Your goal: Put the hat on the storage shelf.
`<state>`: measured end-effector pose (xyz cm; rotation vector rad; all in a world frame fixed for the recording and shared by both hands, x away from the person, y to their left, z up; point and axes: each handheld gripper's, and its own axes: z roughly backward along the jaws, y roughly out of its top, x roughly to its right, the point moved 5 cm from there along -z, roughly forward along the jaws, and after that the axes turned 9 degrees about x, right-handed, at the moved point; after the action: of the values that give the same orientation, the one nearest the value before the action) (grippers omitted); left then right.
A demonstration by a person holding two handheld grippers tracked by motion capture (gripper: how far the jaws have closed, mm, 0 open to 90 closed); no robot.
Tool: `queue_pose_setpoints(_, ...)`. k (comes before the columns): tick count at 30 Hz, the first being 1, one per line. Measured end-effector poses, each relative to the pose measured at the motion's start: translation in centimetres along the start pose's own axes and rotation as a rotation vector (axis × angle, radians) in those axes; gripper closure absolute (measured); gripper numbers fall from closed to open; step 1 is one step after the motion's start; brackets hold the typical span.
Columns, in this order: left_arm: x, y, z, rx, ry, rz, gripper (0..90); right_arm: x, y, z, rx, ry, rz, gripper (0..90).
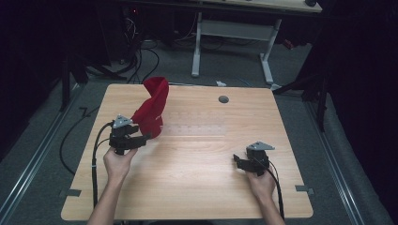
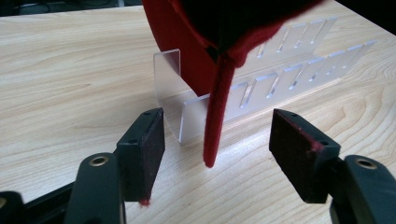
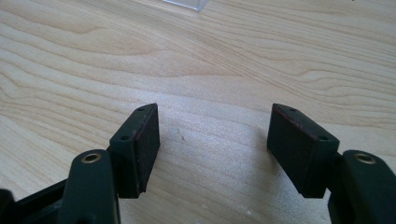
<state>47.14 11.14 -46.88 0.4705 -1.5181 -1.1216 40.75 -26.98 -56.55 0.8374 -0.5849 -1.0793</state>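
High view: red cloth (image 1: 152,107) stands draped over a clear plastic rack (image 1: 195,125) at the bench's (image 1: 197,187) left-centre. Left claw (image 1: 141,138) sits just beside the cloth's lower edge; right claw (image 1: 238,161) rests well apart.

Left claw view: jaws apart, a cloth strip (image 2: 215,114) hanging between them, pads not pressing it.

Right claw view: jaws wide, holding nothing, over bare bench (image 3: 210,60).

Cloth on rack, upper left of the table

The cloth (image 1: 153,108) stands draped over the slotted rack (image 1: 197,124), which runs toward 3 o'clock from it. The left gripper (image 1: 141,139) lies just at the cloth's 7 o'clock; the right gripper (image 1: 240,162) sits well apart at 4 o'clock on the table (image 1: 187,187).
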Motion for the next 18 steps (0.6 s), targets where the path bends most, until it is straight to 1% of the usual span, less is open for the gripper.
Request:
queue_pose_setpoints(2,0.0,0.0,0.2,-0.003,0.004,-0.008,35.7,0.0,0.0,0.0,-0.001,0.000,-0.001,34.7)
queue_pose_setpoints(4,0.1,0.1,0.5,0.004,0.000,-0.003,35.7,0.0,0.0,0.0,0.000,0.000,0.000,34.7)
queue_pose_setpoints(10,0.0,0.0,1.5,0.009,-0.004,0.031,35.5,0.0,0.0,0.0,0.000,0.000,0.001,34.7)
queue_pose_setpoints(14,-0.2,-0.3,2.2,0.011,0.001,0.040,34.8,0.0,0.0,0.0,0.000,0.000,0.001,34.7)
queue_pose_setpoints(18,-0.4,-0.5,2.3,0.013,0.007,0.048,34.7,0.0,0.0,0.0,0.000,0.000,0.001,34.7)
